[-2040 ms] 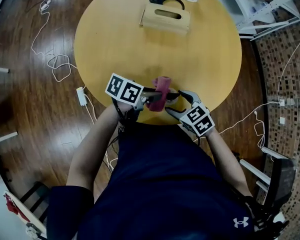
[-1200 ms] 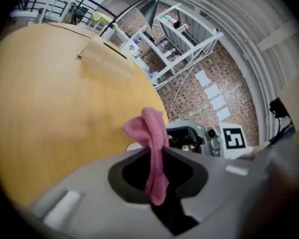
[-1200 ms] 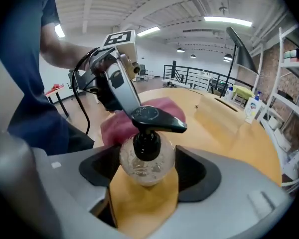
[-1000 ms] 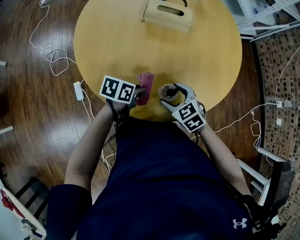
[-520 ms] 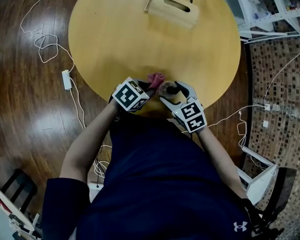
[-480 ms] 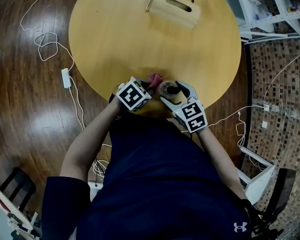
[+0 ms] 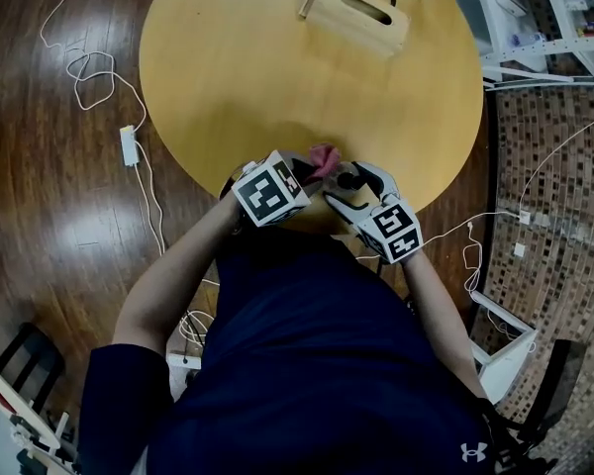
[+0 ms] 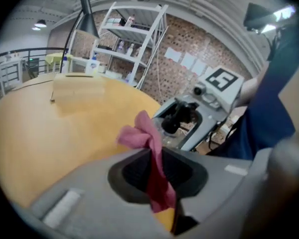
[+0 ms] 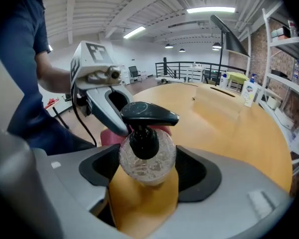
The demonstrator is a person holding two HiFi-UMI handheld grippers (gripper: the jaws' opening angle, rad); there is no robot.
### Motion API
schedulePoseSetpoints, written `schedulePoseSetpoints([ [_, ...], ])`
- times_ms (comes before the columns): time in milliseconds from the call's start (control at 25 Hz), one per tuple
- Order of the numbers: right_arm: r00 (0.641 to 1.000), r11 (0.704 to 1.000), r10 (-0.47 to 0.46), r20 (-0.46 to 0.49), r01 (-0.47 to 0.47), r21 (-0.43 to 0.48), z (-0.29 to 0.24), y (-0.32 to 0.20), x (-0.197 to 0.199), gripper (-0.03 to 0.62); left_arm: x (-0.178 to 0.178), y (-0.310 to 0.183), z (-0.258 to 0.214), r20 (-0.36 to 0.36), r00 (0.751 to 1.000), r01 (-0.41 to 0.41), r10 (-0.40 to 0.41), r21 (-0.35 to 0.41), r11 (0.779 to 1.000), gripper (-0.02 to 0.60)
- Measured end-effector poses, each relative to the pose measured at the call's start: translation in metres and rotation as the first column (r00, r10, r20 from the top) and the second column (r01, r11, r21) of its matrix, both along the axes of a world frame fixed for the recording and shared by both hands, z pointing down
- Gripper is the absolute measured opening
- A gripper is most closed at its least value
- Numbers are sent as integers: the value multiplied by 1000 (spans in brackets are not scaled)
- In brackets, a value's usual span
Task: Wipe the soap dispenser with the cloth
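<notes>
Pink cloth (image 8: 148,148) right by the soap dispenser (image 9: 147,153), at the 6 o'clock edge of the table (image 7: 277,67)

From where I'm driving this, the left gripper (image 8: 157,168) has its jaws narrow and pinched on the cloth, which sticks up out of them in a bunch. The right gripper (image 9: 148,171) is spread wide and clamped round the clear soap dispenser, whose black pump head is tipped toward that gripper's camera, over the near rim of the round yellow table. In the head view the cloth is at about 10 o'clock from the dispenser, just beside it. I honestly can't tell if it's touching. A wooden box (image 7: 354,13) sits well apart at the table's 12 o'clock.
</notes>
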State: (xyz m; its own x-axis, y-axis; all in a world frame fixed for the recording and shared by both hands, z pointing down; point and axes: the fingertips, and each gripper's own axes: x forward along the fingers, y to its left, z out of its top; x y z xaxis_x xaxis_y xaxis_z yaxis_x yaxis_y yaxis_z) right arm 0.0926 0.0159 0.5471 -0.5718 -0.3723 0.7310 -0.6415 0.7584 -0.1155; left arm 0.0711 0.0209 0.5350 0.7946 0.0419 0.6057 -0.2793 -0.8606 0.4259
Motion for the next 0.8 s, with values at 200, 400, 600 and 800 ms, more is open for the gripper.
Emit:
schedulePoseSetpoints([
  [200,987,987,-156,-47,154,-40,2,5,1,354,3,5,21,79,996,-53,49,42,998,61],
  [400,987,996,61,-150,-69,-48,-12,6,11,354,1,12,79,247,968,-34,33,1,999,61],
  [600,980,990,129,-152,-137,-41,-7,7,7,316,2,10,54,187,982,-12,9,19,1000,61],
  [800,989,996,-87,-120,84,-34,-4,7,6,318,2,8,15,102,992,-79,69,93,993,61],
])
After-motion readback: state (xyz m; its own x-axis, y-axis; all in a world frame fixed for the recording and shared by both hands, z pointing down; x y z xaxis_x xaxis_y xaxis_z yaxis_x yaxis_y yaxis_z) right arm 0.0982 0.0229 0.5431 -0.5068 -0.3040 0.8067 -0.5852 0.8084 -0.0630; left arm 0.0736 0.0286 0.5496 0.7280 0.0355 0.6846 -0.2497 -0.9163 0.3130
